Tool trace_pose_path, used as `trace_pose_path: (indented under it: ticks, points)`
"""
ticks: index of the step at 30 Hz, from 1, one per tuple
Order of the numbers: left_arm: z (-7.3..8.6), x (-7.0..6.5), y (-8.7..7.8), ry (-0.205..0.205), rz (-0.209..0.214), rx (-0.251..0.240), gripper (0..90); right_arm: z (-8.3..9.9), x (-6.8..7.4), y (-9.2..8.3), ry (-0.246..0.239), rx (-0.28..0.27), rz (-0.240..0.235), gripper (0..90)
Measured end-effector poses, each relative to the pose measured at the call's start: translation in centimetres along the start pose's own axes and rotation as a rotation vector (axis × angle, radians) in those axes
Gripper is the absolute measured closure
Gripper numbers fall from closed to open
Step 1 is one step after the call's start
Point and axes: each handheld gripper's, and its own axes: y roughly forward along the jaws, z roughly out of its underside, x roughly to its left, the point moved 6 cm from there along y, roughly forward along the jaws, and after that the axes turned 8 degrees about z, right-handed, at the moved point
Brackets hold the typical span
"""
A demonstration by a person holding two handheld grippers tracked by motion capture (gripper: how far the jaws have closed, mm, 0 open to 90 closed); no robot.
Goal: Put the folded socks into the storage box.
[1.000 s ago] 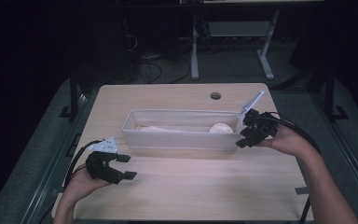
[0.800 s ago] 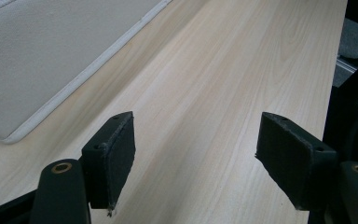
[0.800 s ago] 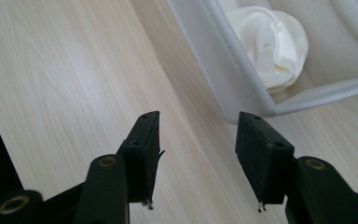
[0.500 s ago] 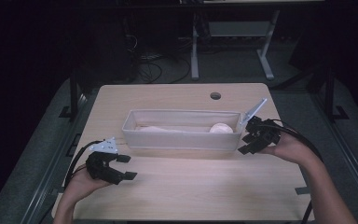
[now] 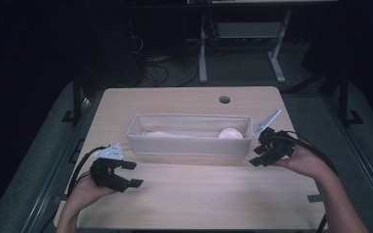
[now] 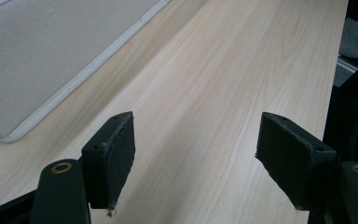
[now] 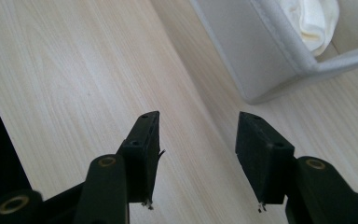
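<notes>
A long pale fabric bin stands across the middle of the wooden table. Inside it lie a flat cream cloth and a rolled white cloth, the latter also peeking over the bin's rim in the right gripper view. My left gripper rests low near the bin's front left corner, jaws wide open over bare wood, the bin's wall at upper left. My right gripper hovers off the bin's right end, open, nothing between its pads.
A round cable hole sits near the table's far edge. Dark floor, cables and desk legs lie beyond the table. Bare wood stretches along the front of the table between my two hands.
My right gripper has drifted down and toward the front, away from the bin's right end. The left gripper has stayed put.
</notes>
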Motion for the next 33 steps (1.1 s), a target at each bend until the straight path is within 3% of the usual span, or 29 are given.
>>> trace_pose_path:
  ticks: [33]
  points:
    - [0.3,0.2,0.1,-0.010,-0.005,0.003,27.6,2.6,2.5,2.3,0.023,-0.030,-0.046,49.4]
